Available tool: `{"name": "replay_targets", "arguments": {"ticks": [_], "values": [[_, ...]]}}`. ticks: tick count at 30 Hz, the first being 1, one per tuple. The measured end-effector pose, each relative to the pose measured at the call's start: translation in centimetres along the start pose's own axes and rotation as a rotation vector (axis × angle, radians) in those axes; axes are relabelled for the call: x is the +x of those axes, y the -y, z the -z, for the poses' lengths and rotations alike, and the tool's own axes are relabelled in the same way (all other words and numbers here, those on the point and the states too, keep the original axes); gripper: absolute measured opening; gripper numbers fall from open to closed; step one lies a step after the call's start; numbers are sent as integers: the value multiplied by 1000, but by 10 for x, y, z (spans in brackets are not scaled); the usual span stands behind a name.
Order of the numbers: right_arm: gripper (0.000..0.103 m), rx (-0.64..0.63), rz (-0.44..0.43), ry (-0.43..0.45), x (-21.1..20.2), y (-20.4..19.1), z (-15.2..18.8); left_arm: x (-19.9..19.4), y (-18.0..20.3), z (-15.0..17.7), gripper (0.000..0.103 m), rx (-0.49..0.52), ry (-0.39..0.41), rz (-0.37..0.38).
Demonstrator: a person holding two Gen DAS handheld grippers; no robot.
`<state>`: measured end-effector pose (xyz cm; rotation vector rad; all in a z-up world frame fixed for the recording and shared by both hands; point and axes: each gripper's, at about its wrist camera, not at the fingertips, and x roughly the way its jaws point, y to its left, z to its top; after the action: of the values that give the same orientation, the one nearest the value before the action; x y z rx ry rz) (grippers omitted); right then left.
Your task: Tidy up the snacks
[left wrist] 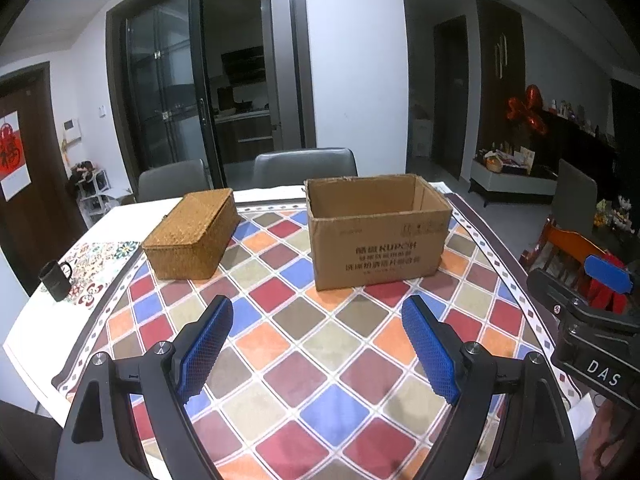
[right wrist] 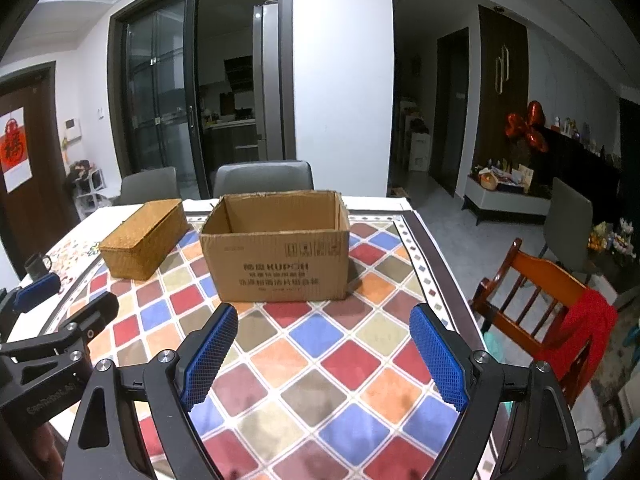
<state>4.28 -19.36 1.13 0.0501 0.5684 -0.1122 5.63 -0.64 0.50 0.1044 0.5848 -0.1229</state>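
An open brown cardboard box (left wrist: pixel 376 236) stands on the table ahead of me; it also shows in the right wrist view (right wrist: pixel 276 256). Its inside looks empty from here. A woven wicker basket (left wrist: pixel 192 236) with a closed lid sits to its left, also in the right wrist view (right wrist: pixel 144 238). My left gripper (left wrist: pixel 318 308) is open and empty above the tablecloth, short of the box. My right gripper (right wrist: pixel 324 316) is open and empty too, in front of the box. No snacks are visible.
A chequered coloured tablecloth (left wrist: pixel 304 344) covers the table. A black mug (left wrist: pixel 56 286) stands at the left edge. Grey chairs (left wrist: pixel 304 168) stand behind the table. A wooden chair (right wrist: pixel 536 300) with a red cloth stands to the right.
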Motion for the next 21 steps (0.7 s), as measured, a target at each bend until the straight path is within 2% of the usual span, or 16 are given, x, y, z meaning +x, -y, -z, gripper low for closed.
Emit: {"name": "replay_targets", "arguments": {"ticks": [9,21], "values": [[89,12,19,-15,-15,2,26,-19,-2,17,87,7,4,-26],[89,24,30,-22,-36,1,45,-39,-9,40,87,5,-12,-22]]}}
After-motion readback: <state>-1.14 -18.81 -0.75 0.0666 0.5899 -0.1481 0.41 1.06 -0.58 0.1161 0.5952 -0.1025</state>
